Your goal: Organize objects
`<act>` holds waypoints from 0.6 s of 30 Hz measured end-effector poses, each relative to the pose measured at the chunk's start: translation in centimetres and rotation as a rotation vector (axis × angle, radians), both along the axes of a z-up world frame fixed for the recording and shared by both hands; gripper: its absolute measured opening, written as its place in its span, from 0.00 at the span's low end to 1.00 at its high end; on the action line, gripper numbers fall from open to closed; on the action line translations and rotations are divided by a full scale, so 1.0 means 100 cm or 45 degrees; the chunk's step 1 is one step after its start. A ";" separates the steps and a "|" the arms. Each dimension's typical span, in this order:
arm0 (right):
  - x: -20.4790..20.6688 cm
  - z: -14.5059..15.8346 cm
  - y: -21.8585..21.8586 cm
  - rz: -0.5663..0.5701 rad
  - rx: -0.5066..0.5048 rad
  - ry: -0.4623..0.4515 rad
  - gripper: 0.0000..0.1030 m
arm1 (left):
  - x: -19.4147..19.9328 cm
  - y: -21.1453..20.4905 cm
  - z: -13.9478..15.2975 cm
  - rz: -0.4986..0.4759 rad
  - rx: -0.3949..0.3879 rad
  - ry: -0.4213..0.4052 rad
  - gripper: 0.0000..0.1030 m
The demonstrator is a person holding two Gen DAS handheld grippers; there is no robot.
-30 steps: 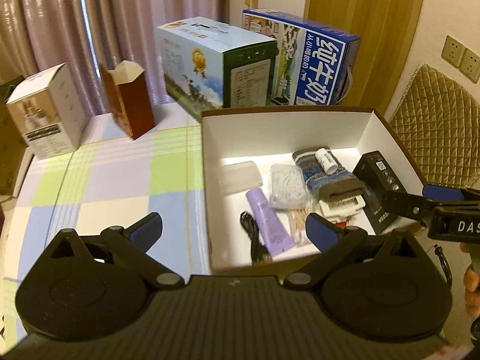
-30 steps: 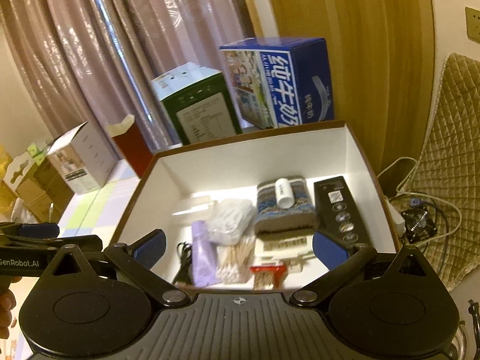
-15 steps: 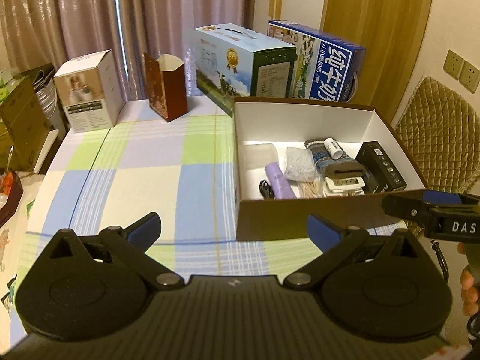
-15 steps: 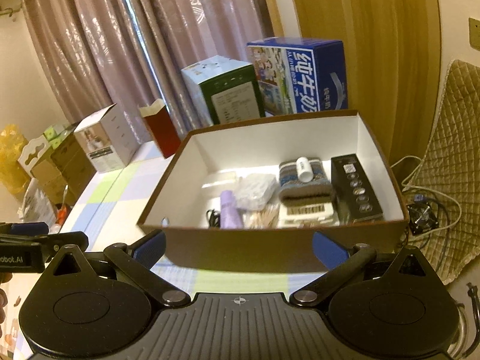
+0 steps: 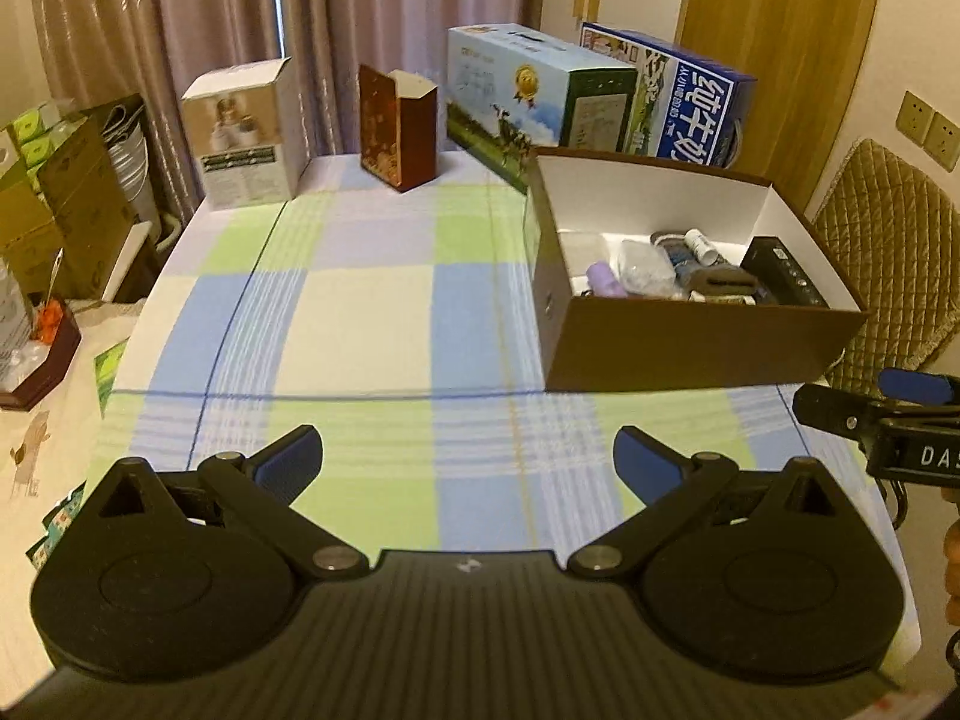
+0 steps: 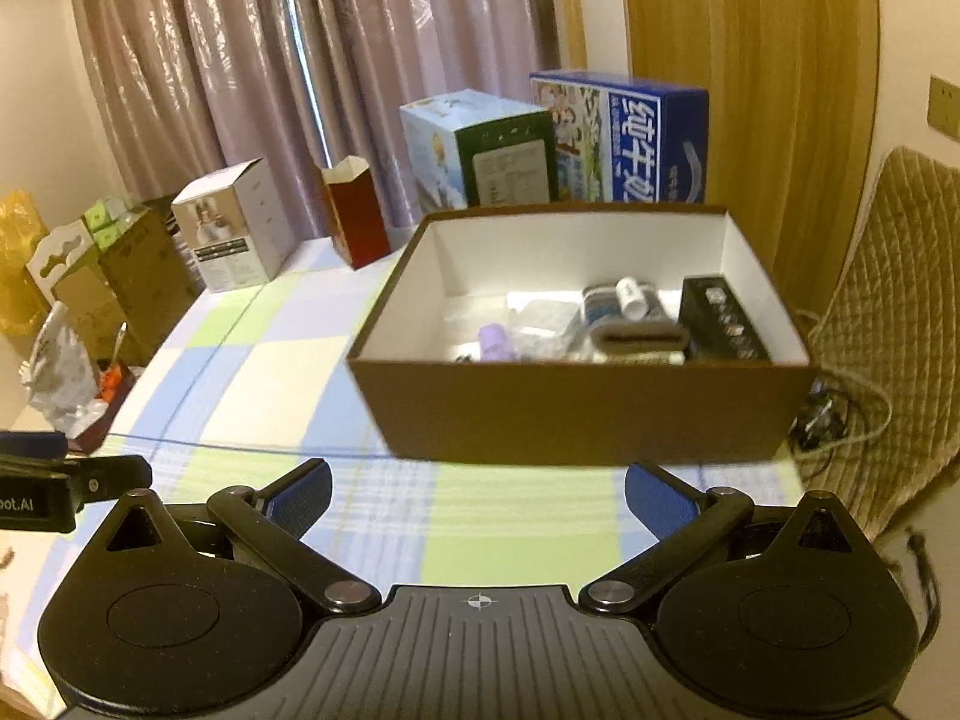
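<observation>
Your left tongs (image 5: 468, 456) are spread wide and hold nothing, above the checked cloth (image 5: 360, 324); your right tongs (image 6: 477, 495) are just as wide and empty. The box (image 6: 576, 402) sits ahead of the right pair — ahead and to the right of the left pair. It is brown outside, white inside, open-topped, with a purple tube (image 6: 497, 343), a black pack (image 6: 723, 321) and other small items inside.

My grippers' fingers (image 5: 288, 461): matt black plastic w/ blue pads. Brown box (image 6: 576, 402) looks like matt cardboard, white inside. Checked tablecloth (image 5: 372, 324): soft woven cloth. Curtains (image 6: 240, 60): shiny fabric. Milk carton (image 5: 690, 102): glossy card.
</observation>
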State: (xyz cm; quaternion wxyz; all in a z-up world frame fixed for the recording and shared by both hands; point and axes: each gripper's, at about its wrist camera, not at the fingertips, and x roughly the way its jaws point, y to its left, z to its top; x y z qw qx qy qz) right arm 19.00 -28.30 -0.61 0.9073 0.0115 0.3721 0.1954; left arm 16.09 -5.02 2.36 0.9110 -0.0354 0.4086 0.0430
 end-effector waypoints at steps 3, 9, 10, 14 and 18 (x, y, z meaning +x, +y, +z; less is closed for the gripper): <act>-0.012 -0.001 0.010 -0.004 0.013 0.033 0.98 | -0.016 0.013 0.002 -0.003 -0.017 -0.001 0.99; -0.034 -0.001 0.030 0.019 0.019 0.075 0.98 | -0.048 0.035 0.004 0.001 -0.042 -0.009 0.99; -0.037 -0.001 0.033 0.025 0.017 0.076 0.98 | -0.053 0.039 0.004 0.002 -0.045 -0.008 0.99; -0.051 -0.002 0.047 0.050 0.006 0.078 0.98 | -0.068 0.051 0.002 0.006 -0.054 -0.003 0.99; -0.063 -0.004 0.059 0.064 -0.007 0.087 0.98 | -0.080 0.059 -0.001 -0.002 -0.059 0.002 0.99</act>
